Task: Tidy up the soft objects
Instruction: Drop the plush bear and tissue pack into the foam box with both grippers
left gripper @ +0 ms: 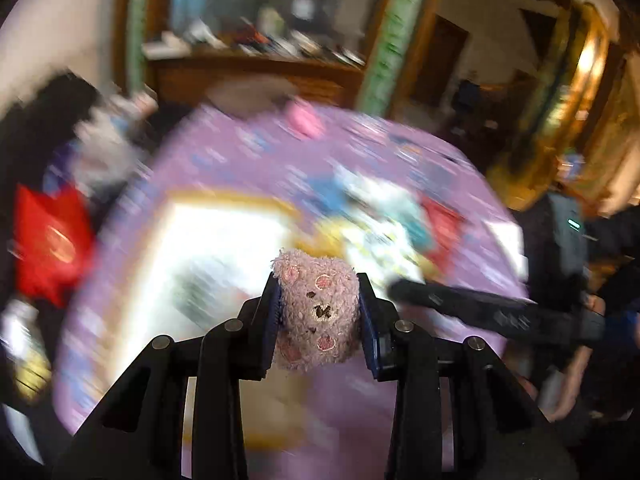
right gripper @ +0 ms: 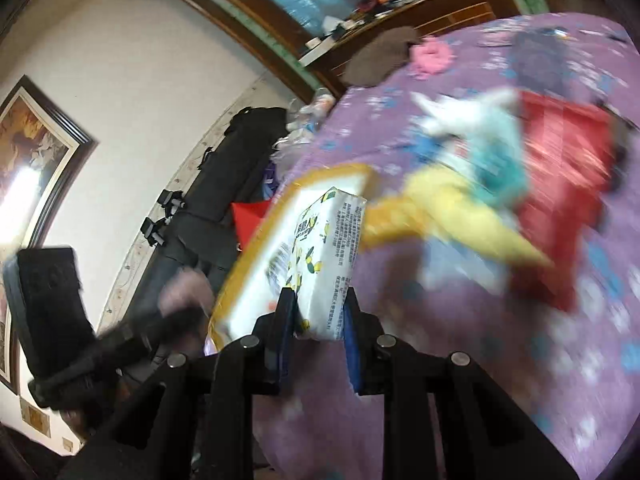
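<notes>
A fuzzy pink plush toy point(left gripper: 318, 312) with embroidered paws sits between the blue pads of my left gripper point(left gripper: 319, 277), which is shut on it above a purple flowered bedspread point(left gripper: 240, 140). My right gripper point(right gripper: 319, 294) is shut on a white tissue pack point(right gripper: 324, 248) printed with lemons, held over a white tray with a yellow rim point(right gripper: 340, 170). Beyond the pack lies a blurred heap of soft things: a yellow piece point(right gripper: 452, 208), a teal and white one point(right gripper: 496, 164) and a red cloth point(right gripper: 560, 200). The tray's rim point(left gripper: 224, 196) also shows in the left wrist view.
A pink fluffy item point(right gripper: 432, 54) and a brown cushion point(right gripper: 380, 56) lie at the bed's far end. A wooden dresser with a mirror point(left gripper: 256, 68) stands behind. Left of the bed are a black bag point(right gripper: 240, 160), a red bag point(left gripper: 48, 240) and a framed picture point(right gripper: 36, 152).
</notes>
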Motion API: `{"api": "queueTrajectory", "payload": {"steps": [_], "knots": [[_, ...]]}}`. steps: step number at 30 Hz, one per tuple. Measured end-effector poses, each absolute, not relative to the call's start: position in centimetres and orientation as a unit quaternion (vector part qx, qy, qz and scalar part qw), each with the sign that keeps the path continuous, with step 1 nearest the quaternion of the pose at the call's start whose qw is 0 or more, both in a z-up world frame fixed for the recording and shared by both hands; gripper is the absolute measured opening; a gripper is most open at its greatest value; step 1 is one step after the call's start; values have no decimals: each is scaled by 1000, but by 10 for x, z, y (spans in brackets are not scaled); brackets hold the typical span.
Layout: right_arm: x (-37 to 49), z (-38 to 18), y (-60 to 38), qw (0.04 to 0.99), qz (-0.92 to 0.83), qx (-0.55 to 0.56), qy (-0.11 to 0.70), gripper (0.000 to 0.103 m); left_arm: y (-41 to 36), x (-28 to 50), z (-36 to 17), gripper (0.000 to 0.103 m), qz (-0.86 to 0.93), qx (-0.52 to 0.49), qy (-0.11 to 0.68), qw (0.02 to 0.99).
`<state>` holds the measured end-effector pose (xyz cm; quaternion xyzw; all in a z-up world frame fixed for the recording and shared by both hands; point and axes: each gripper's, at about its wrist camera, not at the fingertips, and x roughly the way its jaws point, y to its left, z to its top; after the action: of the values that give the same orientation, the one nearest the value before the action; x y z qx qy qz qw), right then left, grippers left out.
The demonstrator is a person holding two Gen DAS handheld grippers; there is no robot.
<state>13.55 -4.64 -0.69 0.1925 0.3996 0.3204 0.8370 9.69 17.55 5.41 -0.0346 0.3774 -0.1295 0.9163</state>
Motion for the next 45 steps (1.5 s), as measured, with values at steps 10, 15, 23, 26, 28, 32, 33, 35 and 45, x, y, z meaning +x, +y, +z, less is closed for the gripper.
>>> {"api": "queueTrajectory", "payload": {"steps": [10,15,23,26,28,32,33,35,45], "knots": [[226,-48,47,834,282,163,445,21,237,218,-38,35,-60,-31,469,880],[230,-61,57,834,276,141,457,26,242,231,-63,42,-64,-59,509,856],[193,-31,35,875,288,158,356,75,269,217,-63,64,-51,-212,464,859],[176,-29,19,869,296,173,356,77,254,208,-60,75,-106,-207,457,859],[163,-30,6,866,298,177,361,77,243,204,-60,77,-131,-184,489,842],[136,-32,-24,858,309,196,360,77,234,163,-35,77,-99,-204,454,862],[129,-33,-32,856,313,201,359,77,228,149,-26,77,-89,-200,438,872],[112,-34,-47,859,307,199,358,77,209,128,-15,77,-87,-177,422,885],[48,-45,-123,871,234,222,371,77,119,49,-24,77,-145,-96,456,873]]}}
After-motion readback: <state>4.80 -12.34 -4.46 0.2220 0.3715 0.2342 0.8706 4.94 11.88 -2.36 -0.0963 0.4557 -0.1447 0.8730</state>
